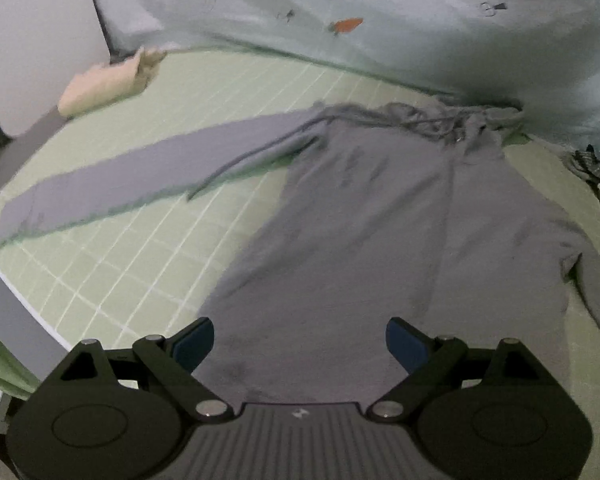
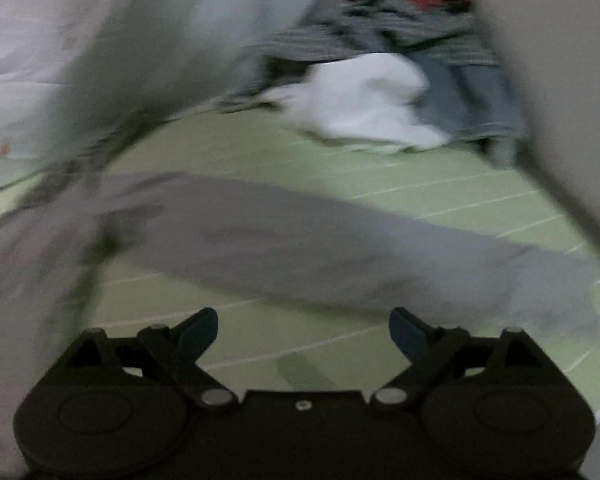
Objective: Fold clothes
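A pale blue-green quilt (image 1: 340, 8) with small orange motifs is bunched along the far edge of the green gridded mat (image 1: 112, 276), pressing right up against the collar end of the grey long-sleeved top (image 1: 364, 216). A folded cream cloth (image 1: 108, 84) sits at the mat's far left corner, well apart from the top. In the right wrist view, blurred by motion, a heap of unfolded laundry (image 2: 384, 92) — something white in front, striped grey and red pieces behind — lies at the far end of the mat, beyond the sleeve.

The top lies flat on the mat with its body running lengthwise away from the left gripper (image 1: 300, 340), hem nearest, rumpled collar at the far end. One sleeve (image 1: 140, 184) stretches out to the left; the other sleeve (image 2: 340, 252) lies slantwise across the mat in front of the right gripper (image 2: 304, 330).

Both grippers have their blue-padded fingers spread wide with nothing between them; the left one hovers over the hem, the right one over bare mat just short of the sleeve.
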`<state>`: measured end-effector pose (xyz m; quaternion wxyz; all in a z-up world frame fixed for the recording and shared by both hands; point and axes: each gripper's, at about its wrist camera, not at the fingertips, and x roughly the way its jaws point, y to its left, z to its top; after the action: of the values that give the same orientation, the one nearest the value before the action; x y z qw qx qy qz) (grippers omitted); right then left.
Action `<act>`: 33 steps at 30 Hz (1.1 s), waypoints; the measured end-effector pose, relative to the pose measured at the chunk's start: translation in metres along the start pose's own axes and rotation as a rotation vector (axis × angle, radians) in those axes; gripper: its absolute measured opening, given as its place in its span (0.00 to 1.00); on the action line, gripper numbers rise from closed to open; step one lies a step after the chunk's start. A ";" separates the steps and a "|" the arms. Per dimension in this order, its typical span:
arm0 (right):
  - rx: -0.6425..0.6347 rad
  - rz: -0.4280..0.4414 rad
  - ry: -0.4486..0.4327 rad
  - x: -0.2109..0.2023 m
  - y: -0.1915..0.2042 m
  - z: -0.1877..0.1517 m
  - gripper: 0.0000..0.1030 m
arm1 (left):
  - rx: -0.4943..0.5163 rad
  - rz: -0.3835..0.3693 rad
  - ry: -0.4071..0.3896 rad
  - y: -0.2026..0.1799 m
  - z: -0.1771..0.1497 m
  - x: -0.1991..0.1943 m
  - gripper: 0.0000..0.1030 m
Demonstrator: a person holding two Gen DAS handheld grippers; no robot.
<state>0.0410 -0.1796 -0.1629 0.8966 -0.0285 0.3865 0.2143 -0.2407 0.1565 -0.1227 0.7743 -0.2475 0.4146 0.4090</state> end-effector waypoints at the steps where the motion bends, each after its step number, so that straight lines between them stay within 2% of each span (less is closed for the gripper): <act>1: 0.020 0.027 0.017 -0.006 0.016 -0.007 0.87 | 0.009 -0.005 0.012 0.008 -0.001 0.004 0.90; 4: 0.052 0.099 0.065 -0.021 0.059 -0.028 0.75 | 0.052 -0.018 0.048 0.029 -0.004 0.017 0.90; 6: 0.029 0.122 0.075 -0.031 0.083 -0.043 0.67 | 0.080 -0.036 0.071 0.039 -0.006 0.026 0.90; 11: 0.080 0.129 0.077 -0.060 0.115 -0.072 0.39 | 0.198 -0.109 0.120 0.052 -0.014 0.040 0.90; 14: 0.072 0.129 0.093 -0.069 0.127 -0.087 0.34 | 0.234 -0.139 0.136 0.059 -0.019 0.039 0.90; 18: 0.044 0.125 0.118 -0.075 0.138 -0.103 0.33 | 0.215 -0.160 0.133 0.067 -0.027 0.033 0.90; 20: 0.049 0.137 0.121 -0.073 0.135 -0.107 0.03 | 0.199 -0.147 0.125 0.068 -0.032 0.028 0.90; 24: 0.079 0.196 0.084 -0.096 0.127 -0.105 0.03 | 0.189 -0.135 0.100 0.066 -0.041 0.012 0.90; 27: 0.048 0.237 0.030 -0.121 0.120 -0.103 0.02 | 0.179 -0.124 0.087 0.063 -0.047 0.004 0.90; 28: 0.046 0.227 0.069 -0.116 0.116 -0.108 0.02 | 0.168 -0.119 0.087 0.063 -0.050 0.002 0.90; 31: 0.026 0.227 0.096 -0.119 0.113 -0.115 0.02 | 0.140 -0.118 0.079 0.061 -0.055 -0.004 0.90; 33: -0.029 0.231 0.068 -0.124 0.116 -0.113 0.02 | 0.131 -0.112 0.067 0.059 -0.057 -0.009 0.90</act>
<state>-0.1587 -0.1439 -0.1406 0.8518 -0.0040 0.4144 0.3205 -0.3185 0.1437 -0.1484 0.7961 -0.2328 0.4518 0.3284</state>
